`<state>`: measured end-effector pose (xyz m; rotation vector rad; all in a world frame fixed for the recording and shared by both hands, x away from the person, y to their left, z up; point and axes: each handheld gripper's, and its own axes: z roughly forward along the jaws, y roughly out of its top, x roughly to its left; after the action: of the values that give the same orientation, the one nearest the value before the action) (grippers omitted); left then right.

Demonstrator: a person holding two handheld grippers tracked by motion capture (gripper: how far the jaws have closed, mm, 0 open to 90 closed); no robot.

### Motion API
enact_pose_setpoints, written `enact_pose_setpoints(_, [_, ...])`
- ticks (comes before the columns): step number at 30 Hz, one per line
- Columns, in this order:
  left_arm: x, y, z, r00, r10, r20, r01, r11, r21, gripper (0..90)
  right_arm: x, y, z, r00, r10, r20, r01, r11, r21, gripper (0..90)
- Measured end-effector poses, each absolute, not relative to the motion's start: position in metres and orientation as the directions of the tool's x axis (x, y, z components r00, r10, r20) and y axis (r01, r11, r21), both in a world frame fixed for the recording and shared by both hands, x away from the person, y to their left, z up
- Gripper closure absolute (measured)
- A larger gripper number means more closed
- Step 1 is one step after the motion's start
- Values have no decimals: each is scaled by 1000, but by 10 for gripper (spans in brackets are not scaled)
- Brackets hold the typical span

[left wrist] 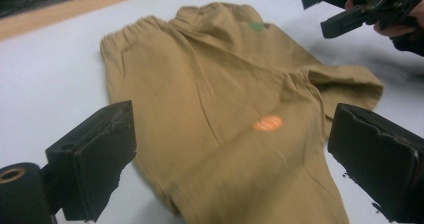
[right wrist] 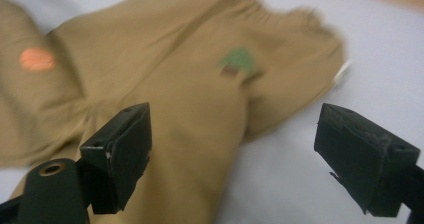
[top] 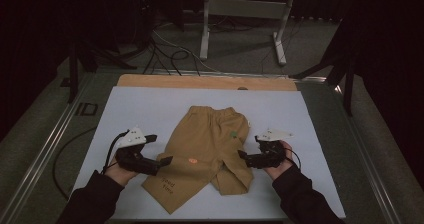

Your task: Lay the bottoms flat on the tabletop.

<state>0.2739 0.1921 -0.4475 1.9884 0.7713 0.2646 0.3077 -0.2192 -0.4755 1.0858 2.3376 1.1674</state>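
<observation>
Tan trousers [top: 207, 151] lie on a white sheet [top: 150, 109], waistband toward the far side, both legs toward me and crossing near the bottom. An orange patch [top: 192, 160] marks one leg and a green patch [top: 233, 134] sits near the waist. My left gripper [top: 162, 161] is open beside the trousers' left edge; in its own view the tan cloth [left wrist: 210, 114] lies between the wide jaws. My right gripper [top: 243, 156] is open at the trousers' right edge, jaws spread over the cloth [right wrist: 200, 99]. The right gripper [left wrist: 360, 9] also appears in the left gripper view.
The white sheet covers a wooden tabletop [top: 200, 81] inside a metal-framed bench. Cables [top: 165, 54] and a white stand [top: 245, 14] are on the floor beyond. Bare sheet [top: 300, 114] extends to the right and left of the trousers.
</observation>
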Motion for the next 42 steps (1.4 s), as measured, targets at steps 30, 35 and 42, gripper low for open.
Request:
enact_pose_setpoints(30, [206,166,-512,967,226,-115,243,-692,680,419,302,-232,-488,-646,757,95,539,365,759,270])
enact_pose_setpoints(35, [206,164,-515,969,237,-70,222,-711,668,478,303,-236,-485,-631,770,94,538,348,768,269])
enact_pose_setpoints(42, [207,166,-510,964,264,-31,217,-715,664,878,303,-237,-483,-628,774,79,528,349,774,279])
